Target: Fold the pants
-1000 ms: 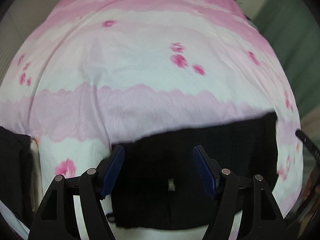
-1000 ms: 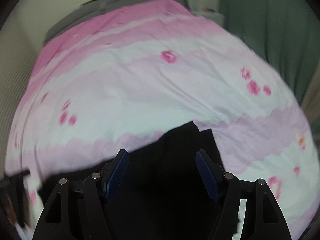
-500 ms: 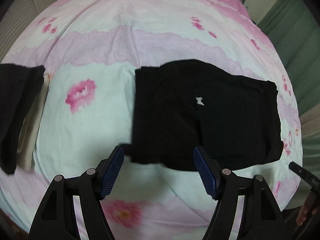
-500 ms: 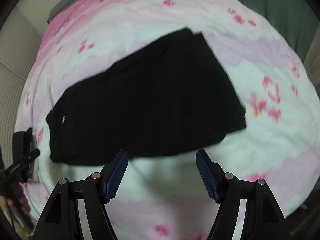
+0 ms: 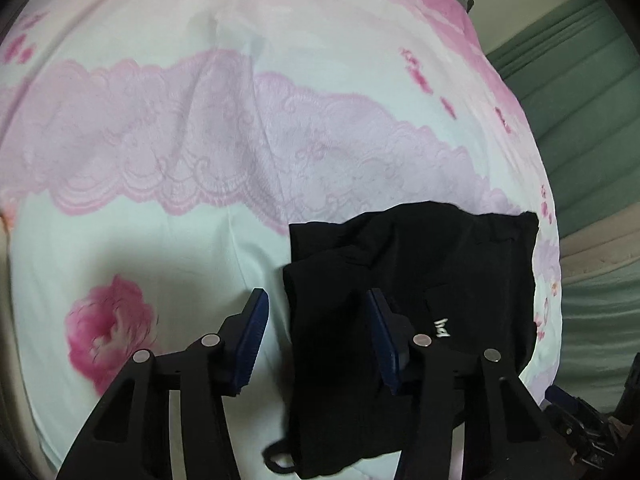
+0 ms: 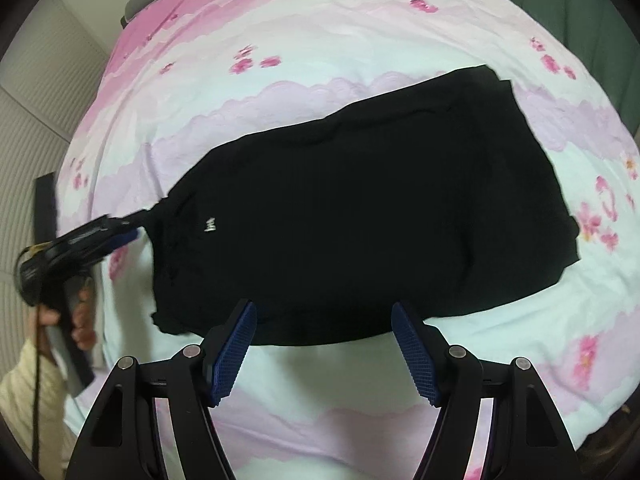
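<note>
Now, left gripper (image 5: 316, 344): you are closing its jaws around the left end of the black pants (image 6: 360, 216); fabric is bunching between the blue pads (image 5: 252, 344), yet whether they are pinching it already I cannot tell.
Right gripper (image 6: 324, 352): you are holding it spread wide and empty, hovering just short of the near edge of the garment, with only the bedsheet (image 6: 320, 380) showing between its fingertips.
Your left hand (image 6: 80, 312): it is wrapping the handle at the left of the right wrist view, a cream sleeve (image 6: 20, 384) showing below it.
Pants, place: they are lying across the middle of the pink floral sheet, well in from its edges.
Pants, look: they are forming a wide dark slab, fairly flat, with a small white logo (image 6: 209, 234) near the left end and layered edges at the right.
Progress: they are looking already doubled lengthwise, judging by those layers.
Remaining: you are likely facing an end-to-end fold, then smoothing.
</note>
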The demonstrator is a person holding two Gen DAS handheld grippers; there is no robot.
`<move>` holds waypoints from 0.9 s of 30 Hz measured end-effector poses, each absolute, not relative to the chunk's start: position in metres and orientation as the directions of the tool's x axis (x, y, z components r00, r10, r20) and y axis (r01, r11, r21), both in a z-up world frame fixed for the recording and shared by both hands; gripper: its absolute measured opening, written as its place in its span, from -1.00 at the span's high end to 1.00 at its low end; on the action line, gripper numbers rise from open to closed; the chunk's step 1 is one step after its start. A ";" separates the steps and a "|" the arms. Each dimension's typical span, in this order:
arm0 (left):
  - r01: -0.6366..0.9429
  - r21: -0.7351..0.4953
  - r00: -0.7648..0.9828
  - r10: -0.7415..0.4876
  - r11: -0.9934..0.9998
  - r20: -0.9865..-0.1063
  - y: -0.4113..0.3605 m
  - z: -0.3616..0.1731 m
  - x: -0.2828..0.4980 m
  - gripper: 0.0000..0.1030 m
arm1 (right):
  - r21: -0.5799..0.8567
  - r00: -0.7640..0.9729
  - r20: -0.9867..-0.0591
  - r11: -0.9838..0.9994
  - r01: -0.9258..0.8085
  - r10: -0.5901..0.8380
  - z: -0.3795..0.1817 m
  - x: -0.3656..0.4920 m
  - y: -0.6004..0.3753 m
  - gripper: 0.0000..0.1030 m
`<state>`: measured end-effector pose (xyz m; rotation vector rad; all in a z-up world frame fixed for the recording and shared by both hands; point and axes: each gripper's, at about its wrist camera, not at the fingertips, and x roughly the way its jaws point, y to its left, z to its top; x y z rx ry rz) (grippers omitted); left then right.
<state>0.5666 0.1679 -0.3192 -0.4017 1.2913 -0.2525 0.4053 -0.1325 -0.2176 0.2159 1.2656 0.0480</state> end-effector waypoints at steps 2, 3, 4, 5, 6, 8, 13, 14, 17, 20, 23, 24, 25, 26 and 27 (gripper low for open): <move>-0.025 -0.441 0.242 -0.423 0.897 -0.873 0.166 -0.322 0.569 0.38 | 0.183 0.294 -0.944 0.980 0.083 0.152 -0.219 0.404 -0.125 -0.37; -0.012 -0.459 0.244 -0.442 0.888 -0.863 0.164 -0.320 0.569 0.42 | 0.175 0.289 -0.946 0.981 0.082 0.145 -0.220 0.403 -0.122 -0.37; 0.002 -0.471 0.258 -0.456 0.882 -0.852 0.163 -0.316 0.568 0.42 | 0.169 0.287 -0.948 0.982 0.083 0.139 -0.220 0.401 -0.120 -0.37; 0.020 -0.485 0.264 -0.473 0.874 -0.841 0.162 -0.313 0.569 0.42 | 0.163 0.281 -0.950 0.983 0.087 0.133 -0.221 0.400 -0.119 -0.37; 0.029 -0.495 0.263 -0.485 0.868 -0.834 0.161 -0.313 0.571 0.42 | 0.161 0.273 -0.953 0.982 0.094 0.130 -0.222 0.398 -0.119 -0.37; 0.031 -0.490 0.256 -0.481 0.871 -0.839 0.158 -0.317 0.579 0.43 | 0.158 0.258 -0.958 0.981 0.114 0.125 -0.226 0.395 -0.122 -0.37; 0.051 -0.453 0.273 -0.449 0.890 -0.851 0.150 -0.320 0.595 0.74 | 0.122 0.227 -0.970 0.982 0.143 0.087 -0.234 0.394 -0.123 -0.37; 0.060 -0.446 0.292 -0.443 0.893 -0.848 0.150 -0.315 0.597 0.74 | 0.122 0.231 -0.969 0.982 0.146 0.086 -0.233 0.393 -0.123 -0.37; 0.054 -0.427 0.326 -0.420 0.902 -0.847 0.152 -0.309 0.610 0.74 | 0.123 0.254 -0.964 0.983 0.138 0.085 -0.226 0.395 -0.121 -0.37; 0.091 -0.376 0.264 -0.387 0.922 -0.884 0.142 -0.319 0.621 0.70 | 0.105 0.276 -0.959 0.985 0.139 0.063 -0.222 0.399 -0.119 -0.37; 0.104 -0.328 0.229 -0.343 0.939 -0.911 0.138 -0.316 0.619 0.64 | 0.086 0.286 -0.957 0.986 0.143 0.042 -0.220 0.402 -0.120 -0.37; 0.106 -0.321 0.237 -0.337 0.941 -0.911 0.140 -0.308 0.614 0.56 | 0.083 0.291 -0.956 0.986 0.147 0.038 -0.219 0.402 -0.122 -0.37; 0.109 -0.317 0.244 -0.335 0.942 -0.910 0.140 -0.302 0.609 0.35 | 0.083 0.297 -0.954 0.985 0.151 0.035 -0.218 0.402 -0.125 -0.37; 0.114 -0.291 0.265 -0.311 0.950 -0.913 0.138 -0.291 0.600 0.10 | 0.084 0.306 -0.952 0.984 0.158 0.032 -0.216 0.400 -0.130 -0.37; 0.110 -0.233 0.307 -0.256 0.966 -0.917 0.137 -0.280 0.591 -0.58 | 0.084 0.312 -0.950 0.983 0.164 0.029 -0.214 0.398 -0.135 -0.37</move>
